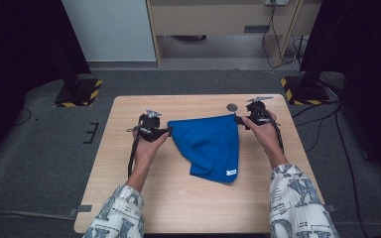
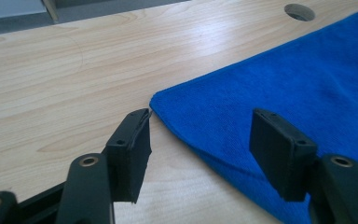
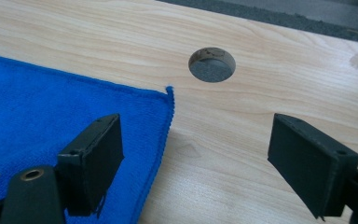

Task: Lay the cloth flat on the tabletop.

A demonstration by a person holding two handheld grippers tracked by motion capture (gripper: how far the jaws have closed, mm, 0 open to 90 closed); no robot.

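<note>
Where it lies folded, the fuzzy blue cloth (image 1: 209, 146) tapers triangular

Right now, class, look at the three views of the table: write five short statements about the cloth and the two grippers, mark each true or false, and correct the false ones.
1. The blue cloth lies on the wooden table. True.
2. The left gripper is clamped on the cloth. False: its jaws stand open at the cloth's corner.
3. The right gripper is open. True.
4. The cloth covers the round hole in the table. False: the hole lies bare beyond the corner.
5. The cloth carries a white label. True.
</note>
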